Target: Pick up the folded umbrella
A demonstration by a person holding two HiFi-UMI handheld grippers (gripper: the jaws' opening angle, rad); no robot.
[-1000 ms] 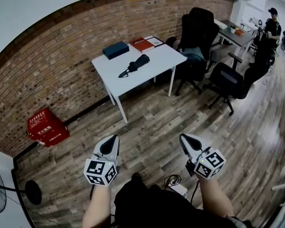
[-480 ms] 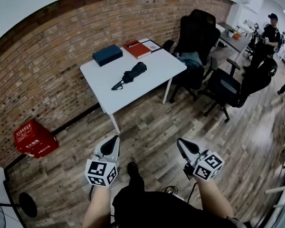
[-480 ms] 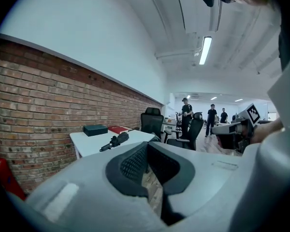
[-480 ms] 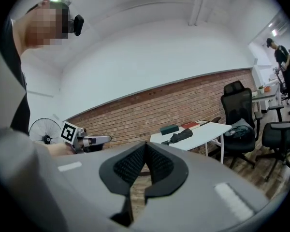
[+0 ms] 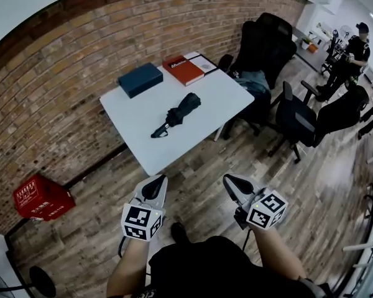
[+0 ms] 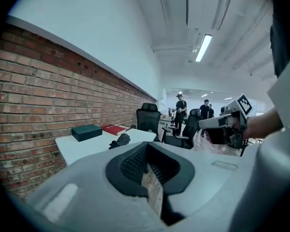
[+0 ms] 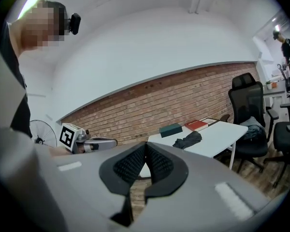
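Brick wall (image 5: 62, 98): one, running along the far side of the room. No writing on it.

Wood plank floor (image 5: 193, 166): bare in front of me.

White table (image 5: 168, 144): one, set against the wall.

Black office chairs: I count three, the tall one (image 5: 267, 39) touching the table's right end, the other two (image 5: 301, 121) (image 5: 347, 107) further right.

People: one in dark clothes and a cap (image 5: 359, 42) stands at the far right. The left gripper view shows at least two figures beyond the chairs.

Red crate (image 5: 40, 197): one, on the floor at the wall, left of the table. It has white characters on its side, too small for me to read.

Dark teal box (image 5: 140, 79): one, on the wall side of the table. No label visible.

Red book (image 5: 182, 69): one, just right of the box. The cover print is not legible.

Folded umbrella (image 5: 177, 112): one, black, lying near the middle of the table with its handle towards the near left edge. It is well apart from both grippers.

Left gripper (image 5: 155, 184): jaws together, nothing between them.

Right gripper (image 5: 230, 182): pads meet at the tips, nothing held.

Marker cubes (image 5: 140, 221) (image 5: 267, 210): two, one per gripper, with black-and-white squares and no lettering.
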